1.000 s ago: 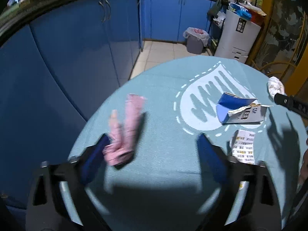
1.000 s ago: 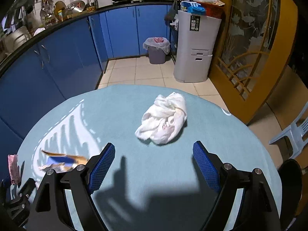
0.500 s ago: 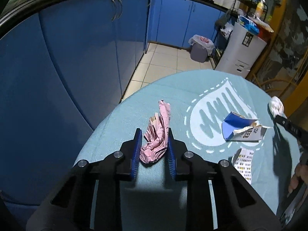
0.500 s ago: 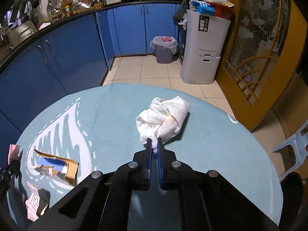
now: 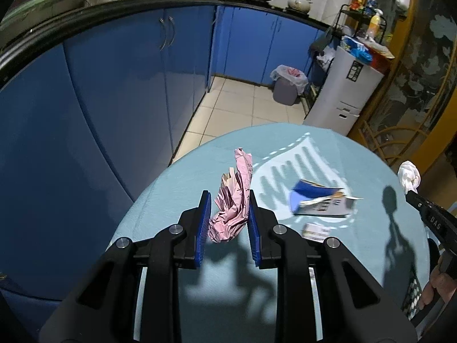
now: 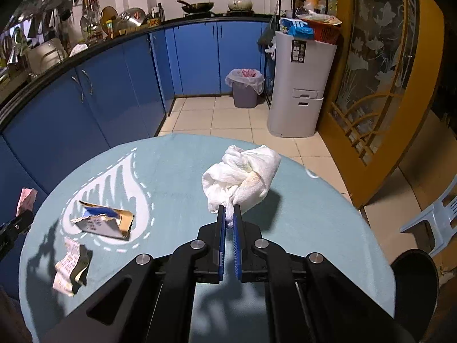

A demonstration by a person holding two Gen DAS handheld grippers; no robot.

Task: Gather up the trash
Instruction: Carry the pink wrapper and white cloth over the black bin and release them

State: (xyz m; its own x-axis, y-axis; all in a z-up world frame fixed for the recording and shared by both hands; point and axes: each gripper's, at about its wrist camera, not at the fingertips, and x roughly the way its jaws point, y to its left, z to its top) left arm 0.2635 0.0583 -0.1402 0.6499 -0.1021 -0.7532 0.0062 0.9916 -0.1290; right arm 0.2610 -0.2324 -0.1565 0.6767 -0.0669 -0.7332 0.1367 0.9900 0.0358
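Both tongs clamped on trash, lifted off the tabletop.
Left tongs pinch pink wrapper; right tongs pinch white tissue wad, likely bin-bound.

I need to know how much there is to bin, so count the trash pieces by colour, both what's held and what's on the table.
Pink: 1, the wrapper in the left gripper
White: 1, the tissue wad in the right gripper
Blue and white: 1, the torn carton on the table
White printed: 1, the paper slip
Total: 4
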